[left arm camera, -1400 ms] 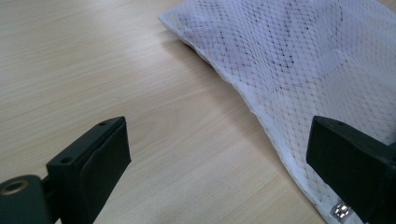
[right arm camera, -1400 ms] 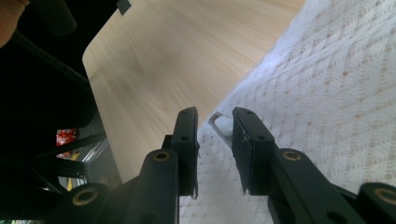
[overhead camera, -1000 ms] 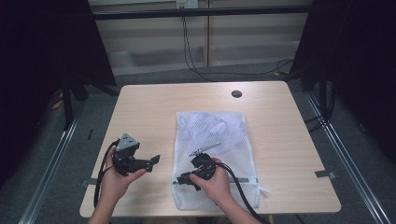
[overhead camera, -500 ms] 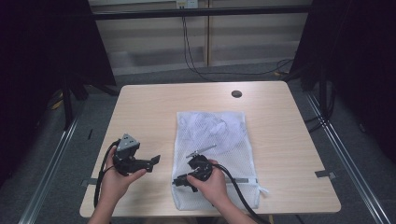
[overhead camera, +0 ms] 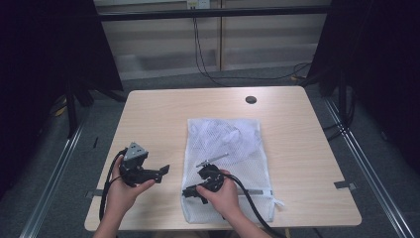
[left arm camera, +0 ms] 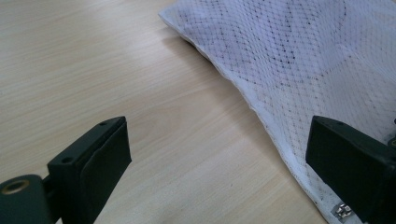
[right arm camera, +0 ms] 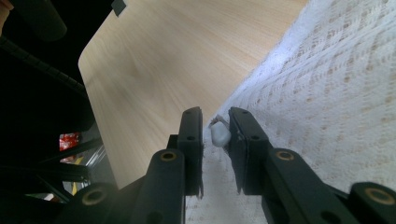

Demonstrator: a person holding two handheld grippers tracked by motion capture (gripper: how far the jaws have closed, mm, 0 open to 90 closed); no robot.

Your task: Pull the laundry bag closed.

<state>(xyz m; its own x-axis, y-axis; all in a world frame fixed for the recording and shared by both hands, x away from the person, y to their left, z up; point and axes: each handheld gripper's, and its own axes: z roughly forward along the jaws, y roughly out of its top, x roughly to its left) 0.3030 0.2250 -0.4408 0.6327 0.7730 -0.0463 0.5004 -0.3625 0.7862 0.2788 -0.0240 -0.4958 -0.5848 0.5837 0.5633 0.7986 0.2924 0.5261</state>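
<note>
Right claw at the zip pull of a mesh bag, left claw waiting.

The right claw [right arm camera: 215, 140] was nearly clenched, a small white zip pull [right arm camera: 219, 134] between its jaws but not clearly gripped; best to pinch it squarely, then draw along the edge. The left claw [overhead camera: 163, 170], released and wide, could pin the bag. The bag [overhead camera: 228, 148] was white, fine-meshed and limp, lying flat on the counter [overhead camera: 158, 114] with something pale inside.

A pale wooden table [overhead camera: 163, 119] stands on grey carpet [overhead camera: 208, 79], black curtains [overhead camera: 44, 54] at both sides
</note>
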